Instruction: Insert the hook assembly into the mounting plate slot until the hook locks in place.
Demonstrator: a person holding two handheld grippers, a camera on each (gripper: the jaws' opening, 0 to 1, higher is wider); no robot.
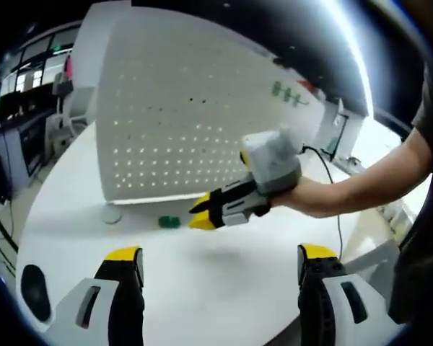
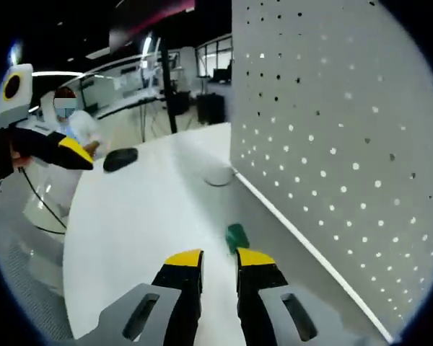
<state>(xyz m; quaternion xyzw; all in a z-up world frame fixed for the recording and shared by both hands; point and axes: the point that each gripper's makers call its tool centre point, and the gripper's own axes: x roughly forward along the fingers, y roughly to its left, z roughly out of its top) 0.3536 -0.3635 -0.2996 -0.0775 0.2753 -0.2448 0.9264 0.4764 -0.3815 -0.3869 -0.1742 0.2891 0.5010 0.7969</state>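
Small green hook assembly, probably light rigid plastic, lay on the worktop beside the perforated mounting plate; right tongs, nearly closed and empty, approached its exposed body, left tongs released.

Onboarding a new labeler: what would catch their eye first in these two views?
The big white pegboard standing upright on the white table, its holes glowing with backlight. Next, the small green piece lying on the table near the board's foot, just ahead of the right gripper, whose jaws are nearly closed with nothing between them. In the left gripper view, the left gripper stands wide open and empty.
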